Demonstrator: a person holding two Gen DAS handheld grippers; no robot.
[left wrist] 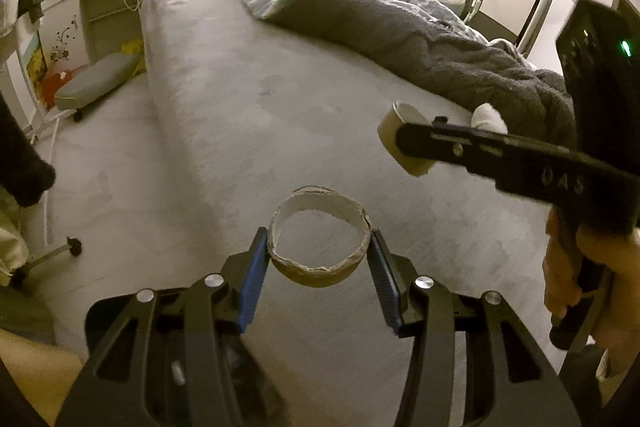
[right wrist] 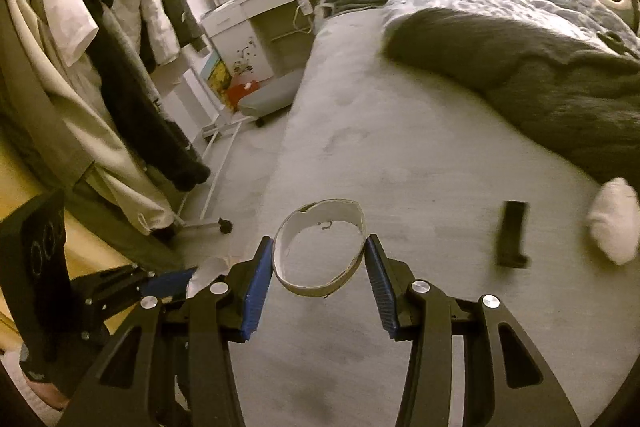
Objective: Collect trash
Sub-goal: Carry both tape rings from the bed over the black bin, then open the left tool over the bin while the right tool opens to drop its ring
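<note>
My left gripper (left wrist: pixel 319 247) is shut on a cardboard tape-roll ring (left wrist: pixel 298 269), held above the grey bed (left wrist: pixel 224 99). My right gripper (right wrist: pixel 319 261) is shut on a second cardboard ring (right wrist: pixel 308 287), thinner and slightly squashed. In the left wrist view the right gripper's fingers (left wrist: pixel 460 149) reach in from the right with that ring (left wrist: pixel 390 135) edge-on. A crumpled white tissue (right wrist: pixel 614 221) lies on the bed at the right, beside the blanket; it also shows in the left wrist view (left wrist: pixel 490 117). The left gripper (right wrist: pixel 160 287) shows at the lower left of the right wrist view.
A dark grey blanket (left wrist: pixel 420 39) and rumpled duvet cover the bed's right side. A small black flat object (right wrist: pixel 512 233) lies on the bed. A clothes rack with hanging coats (right wrist: pixel 100 67) stands left of the bed, a white dresser (right wrist: pixel 256 11) and low grey stool (right wrist: pixel 268 99) beyond.
</note>
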